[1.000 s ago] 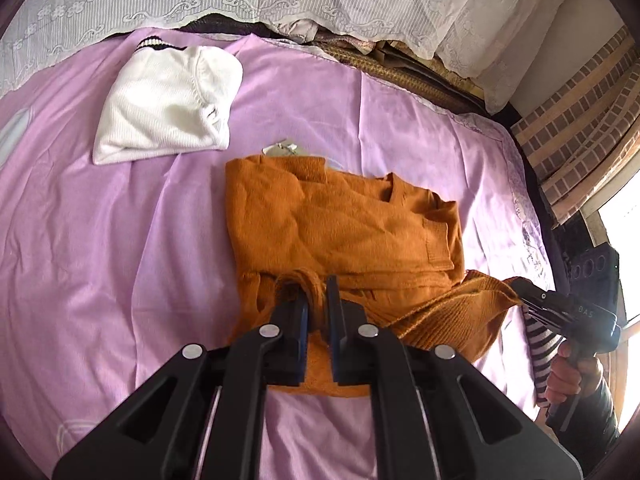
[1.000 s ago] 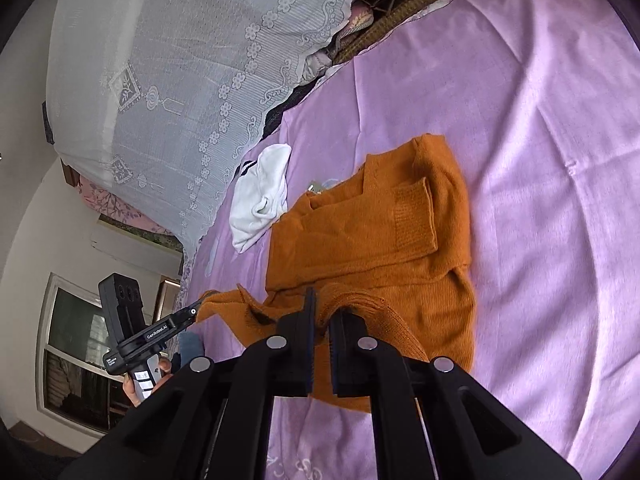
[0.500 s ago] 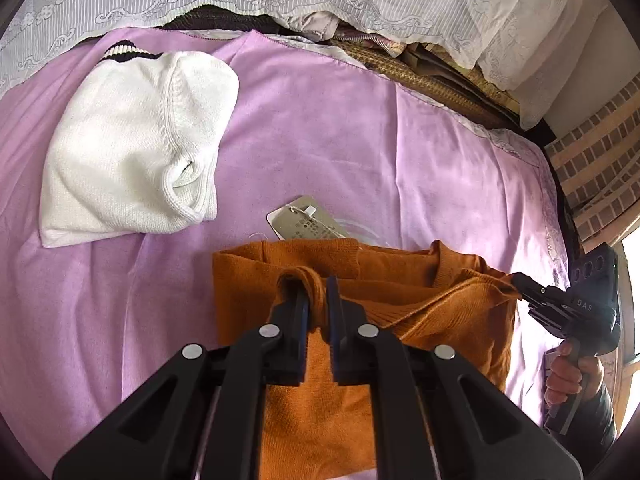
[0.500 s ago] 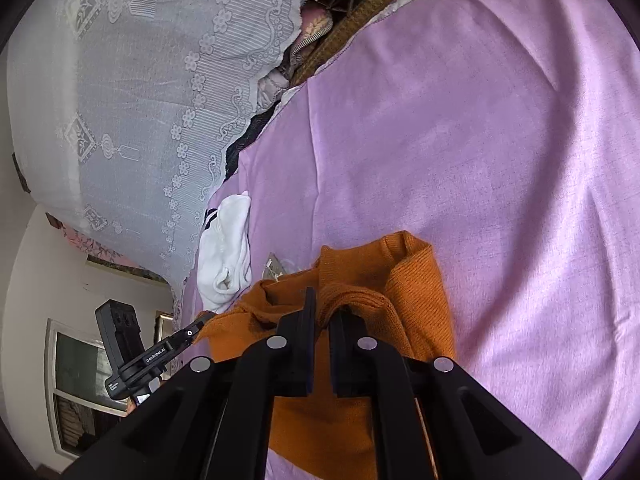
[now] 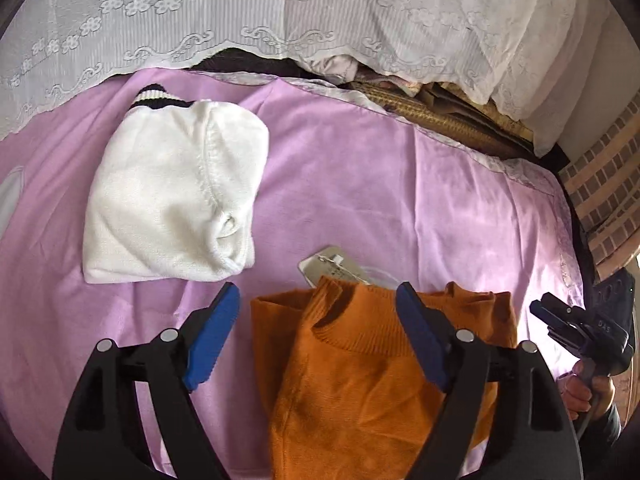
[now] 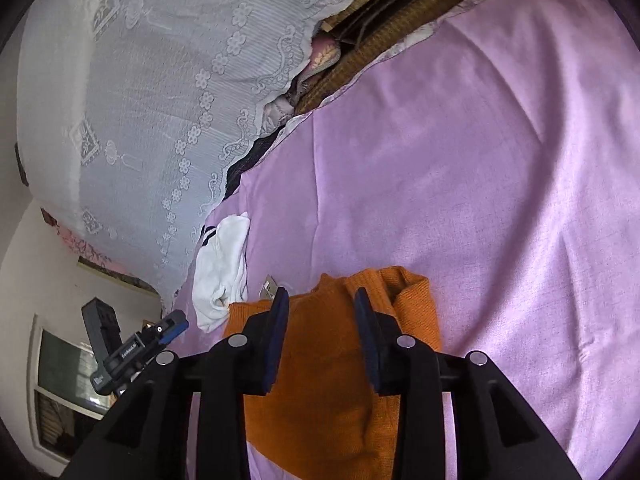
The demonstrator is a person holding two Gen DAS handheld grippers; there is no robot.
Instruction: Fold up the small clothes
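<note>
An orange knit sweater (image 5: 360, 372) lies folded on the purple bed sheet (image 5: 380, 184), with a paper tag (image 5: 332, 268) sticking out at its far edge. My left gripper (image 5: 318, 312) is open and empty, its blue pads spread just above the sweater's far edge. The sweater also shows in the right wrist view (image 6: 320, 380). My right gripper (image 6: 320, 316) is open and empty over the sweater's far right part. The right gripper also shows at the right edge of the left wrist view (image 5: 540, 312), open.
A folded white sweater (image 5: 172, 200) with a black-striped hem lies at the back left of the sheet; it also shows in the right wrist view (image 6: 220, 272). A white lace cover (image 5: 280, 12) drapes piled bedding at the bed's head. A brick-pattern wall (image 5: 608, 184) stands right.
Both grippers carried the sweater's near edge forward over its far part, then opened and let the fabric go. The sweater now lies folded in half.
</note>
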